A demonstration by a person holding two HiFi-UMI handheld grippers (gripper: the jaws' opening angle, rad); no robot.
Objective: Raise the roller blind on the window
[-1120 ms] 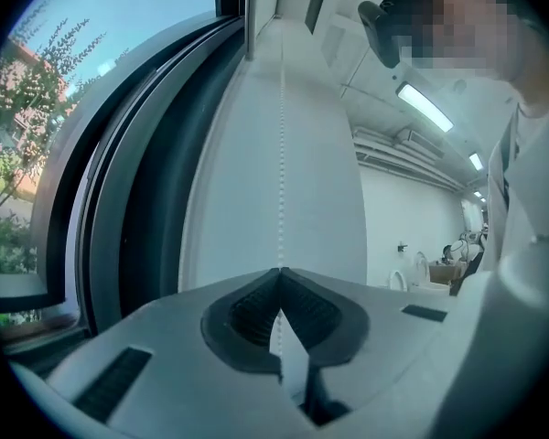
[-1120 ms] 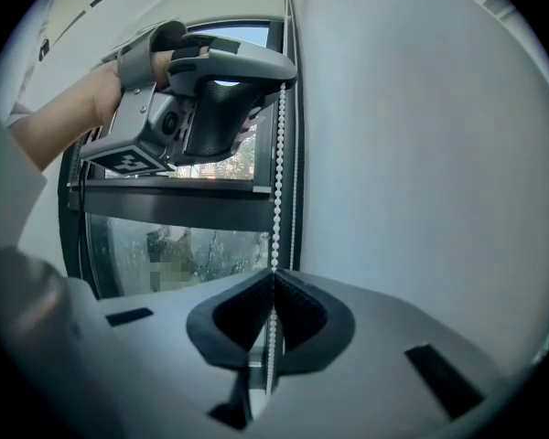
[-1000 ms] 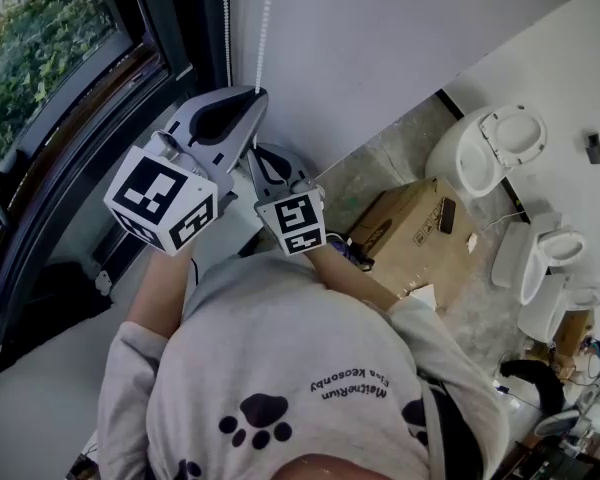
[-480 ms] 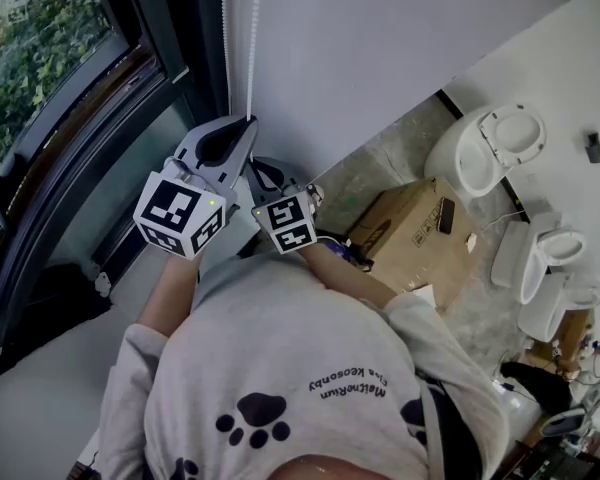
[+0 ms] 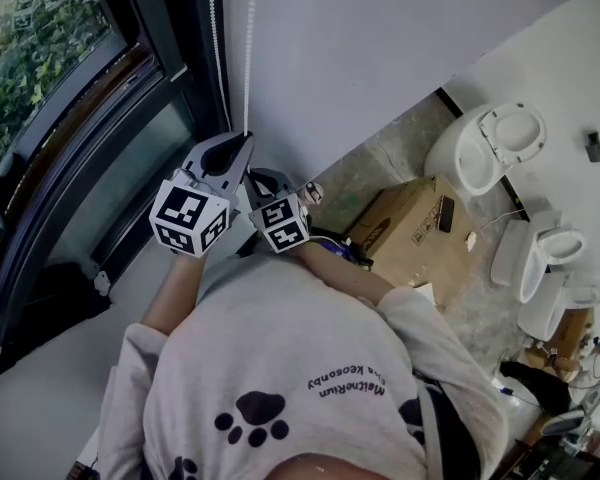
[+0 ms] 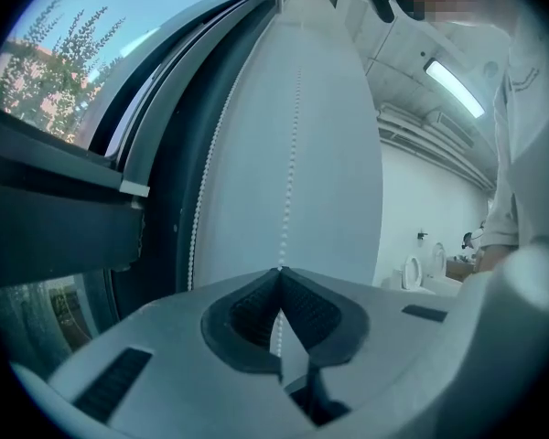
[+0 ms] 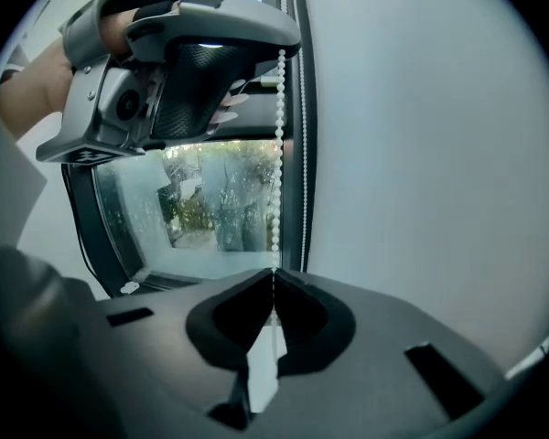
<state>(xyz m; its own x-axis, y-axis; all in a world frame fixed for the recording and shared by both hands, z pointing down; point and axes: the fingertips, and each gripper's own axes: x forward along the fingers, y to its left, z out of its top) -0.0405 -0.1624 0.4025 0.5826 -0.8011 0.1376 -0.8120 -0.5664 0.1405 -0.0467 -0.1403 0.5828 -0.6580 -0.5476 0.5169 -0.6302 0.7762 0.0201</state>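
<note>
right, nearest first. right gripper: jaws pressed together on the bead chain, pinched at the very tips. it is the lower of the two tools. left gripper: likewise clamped tight on the same strand, just above the right one. the right gripper view shows only a short run of beads between them. both tools sit close together in front of the chest.

key relation: the held strand runs straight up from the left gripper and leaves the top of frame along the pale wall. its long axis is vertical, so any draw has to go along it, downward. the left gripper is nearer the top of the chain.

free strand: hangs parallel, just beside the held one on the window side, against the dark window frame. neither tool touches it.

roller blind: not seen in any view. the glass in view is uncovered, so i judge the blind sits above, where the chain leads. my guess is that one tool must soon let go and regrip higher.
</note>
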